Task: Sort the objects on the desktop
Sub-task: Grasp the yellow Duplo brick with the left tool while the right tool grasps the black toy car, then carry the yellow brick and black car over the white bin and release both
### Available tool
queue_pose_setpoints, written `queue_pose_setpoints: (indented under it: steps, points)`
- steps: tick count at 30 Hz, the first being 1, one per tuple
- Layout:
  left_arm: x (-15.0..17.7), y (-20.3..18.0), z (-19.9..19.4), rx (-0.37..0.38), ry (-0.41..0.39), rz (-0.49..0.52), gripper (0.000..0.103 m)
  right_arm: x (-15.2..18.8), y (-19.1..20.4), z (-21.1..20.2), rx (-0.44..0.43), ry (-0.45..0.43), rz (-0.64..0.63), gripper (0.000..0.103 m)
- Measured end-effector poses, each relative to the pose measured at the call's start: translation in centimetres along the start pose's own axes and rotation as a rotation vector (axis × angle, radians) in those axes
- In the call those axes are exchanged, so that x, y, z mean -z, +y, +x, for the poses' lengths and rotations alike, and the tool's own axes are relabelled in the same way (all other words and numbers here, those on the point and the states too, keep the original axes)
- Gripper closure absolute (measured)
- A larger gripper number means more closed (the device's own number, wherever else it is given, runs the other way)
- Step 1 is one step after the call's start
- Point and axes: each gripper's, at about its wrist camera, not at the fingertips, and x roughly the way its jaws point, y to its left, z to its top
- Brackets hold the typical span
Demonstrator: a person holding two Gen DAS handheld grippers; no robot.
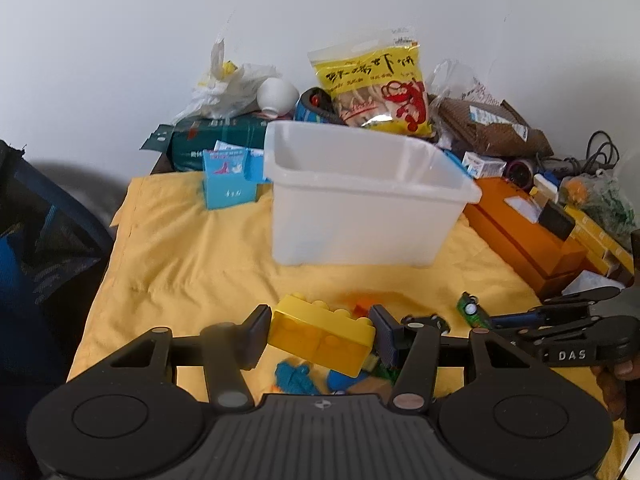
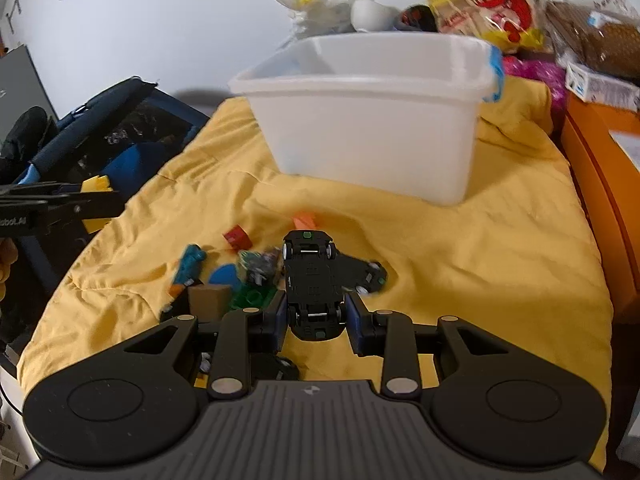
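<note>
My left gripper (image 1: 320,338) is shut on a large yellow toy brick (image 1: 320,336), held clear above the yellow cloth (image 1: 180,264). My right gripper (image 2: 316,316) is shut on a black toy car (image 2: 313,280), belly up, its nose toward the white plastic bin (image 2: 372,120). The bin (image 1: 360,204) stands open-topped at the middle of the cloth. Loose toys lie under both grippers: a blue train (image 2: 190,264), a red brick (image 2: 237,237), an orange brick (image 2: 306,221), a green brick (image 2: 252,298), a brown block (image 2: 209,300), another black car (image 2: 370,276), a green train (image 1: 474,309).
Behind the bin are a yellow snack bag (image 1: 376,88), white plastic bags (image 1: 228,88), a green box (image 1: 216,142) and a blue carton (image 1: 228,180). An orange box (image 1: 524,236) and cables line the right. A blue mesh chair (image 2: 120,136) stands left.
</note>
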Motion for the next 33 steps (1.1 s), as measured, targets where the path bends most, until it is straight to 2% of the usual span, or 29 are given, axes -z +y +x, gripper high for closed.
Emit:
queue_pose_setpoints:
  steps: [9,19,26,33]
  points:
    - [-2.7,-0.8,0.3,0.025,-0.006,0.050,0.046,-2.5,0.9,-1.5,0.010,-0.060,-0.031,0.069]
    - [-7.7,-0.8,0.7,0.040,-0.024,0.072,0.046,-6.5,-0.3,-4.0,0.050,-0.140,0.019,0.069]
    - [-12.0,-1.3,2.4,0.051,0.011,0.103,0.046,-10.1,-1.1,-4.2,0.052,-0.130,0.026,0.069]
    - [-16.2,-1.6,5.0,0.064,0.045,0.091,0.046,-14.7,-2.3,-4.1,0.067,-0.125,0.014,0.069]
